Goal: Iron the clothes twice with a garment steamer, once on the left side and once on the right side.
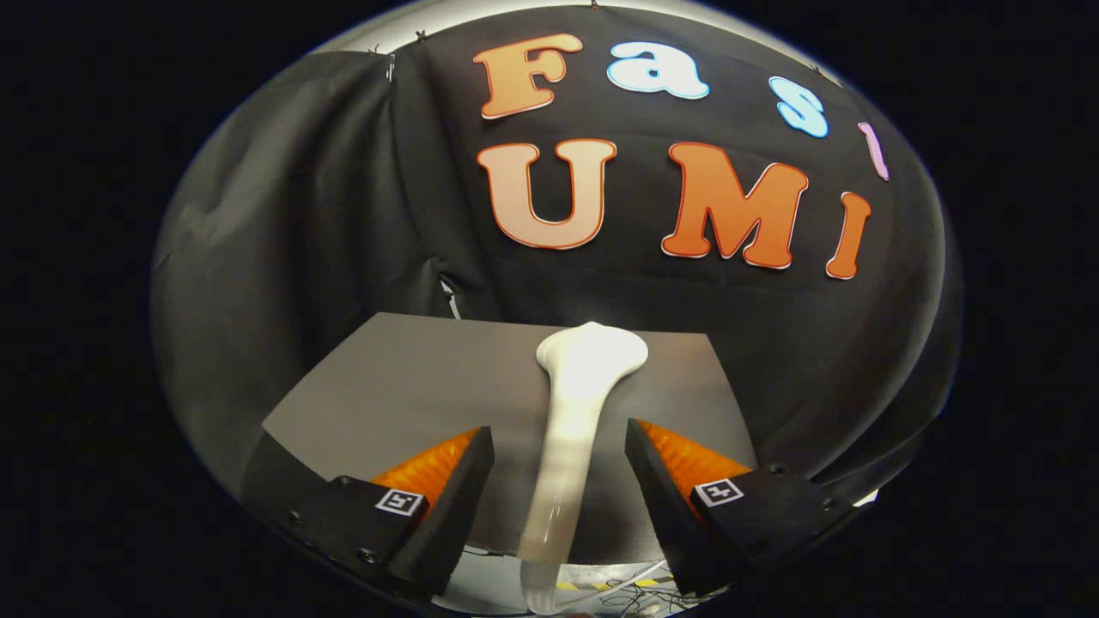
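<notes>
Two fingers (468,468) of the gripper (560,446) are reaching forward with a wide gap standing between them, so the jaws are spread and pressing on nothing. Each finger is carrying a small square marker (401,501) on its upper face. Running up through that gap is the white garment steamer (573,412), its slim handle passing between the fingers, clear of both inner faces by a visible margin on either side. Its lower end is fading into a blurred, translucent-looking patch close to the camera, and I cannot tell what it is resting on there. Its broad, rounded head is lying beyond the fingertips, spreading out wider than the handle and sitting near the far edge of the grey table (386,378). Glare is washing out the head, so its face and any details on it are perhaps too bright to make out. Black cloth (283,240) is hanging as the booth's wall behind the table, creased and folded on the left side. Below the fingers, at the near edge of the table, some thin cables (631,592) are lying loosely on the floor
</notes>
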`<state>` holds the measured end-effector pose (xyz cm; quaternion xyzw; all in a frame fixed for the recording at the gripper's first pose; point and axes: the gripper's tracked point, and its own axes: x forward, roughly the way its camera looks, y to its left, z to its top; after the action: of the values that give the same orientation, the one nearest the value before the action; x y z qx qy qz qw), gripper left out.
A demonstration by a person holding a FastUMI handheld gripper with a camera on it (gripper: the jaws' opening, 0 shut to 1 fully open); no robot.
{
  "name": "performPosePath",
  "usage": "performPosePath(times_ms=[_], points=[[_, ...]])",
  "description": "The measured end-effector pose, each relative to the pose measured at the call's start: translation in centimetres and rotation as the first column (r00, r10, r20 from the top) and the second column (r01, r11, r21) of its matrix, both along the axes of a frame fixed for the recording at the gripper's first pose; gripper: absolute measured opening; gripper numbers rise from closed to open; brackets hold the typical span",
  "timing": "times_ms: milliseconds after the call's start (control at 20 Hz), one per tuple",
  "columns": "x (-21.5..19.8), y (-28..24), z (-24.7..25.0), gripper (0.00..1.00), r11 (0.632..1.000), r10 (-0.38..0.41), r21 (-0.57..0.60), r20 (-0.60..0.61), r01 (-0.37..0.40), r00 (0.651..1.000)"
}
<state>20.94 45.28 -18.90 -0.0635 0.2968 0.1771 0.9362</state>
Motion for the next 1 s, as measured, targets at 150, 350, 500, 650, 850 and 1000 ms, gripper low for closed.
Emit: performPosePath(times_ms=[150, 350, 500, 650, 850, 1000], points=[[1.3, 0.1, -1.9, 0.99, 0.999, -0.025, -0.033, -0.053, 0.023, 0.998], [2.1, 0.1, -3.7, 0.98, 0.997, -0.043, -0.068, -0.096, 0.037, 0.994], [2.1, 0.3, -5.0, 0.9, 0.996, -0.046, -0.08, -0.137, 0.035, 0.99], [2.3, 0.3, -5.6, 0.87, 0.996, -0.052, -0.086, -0.167, 0.038, 0.985], [2.4, 0.4, -5.7, 0.74, 0.996, -0.054, -0.081, -0.187, 0.039, 0.981], [2.8, 0.0, -5.9, 0.61, 0.994, -0.086, -0.077, -0.198, 0.072, 0.976]])
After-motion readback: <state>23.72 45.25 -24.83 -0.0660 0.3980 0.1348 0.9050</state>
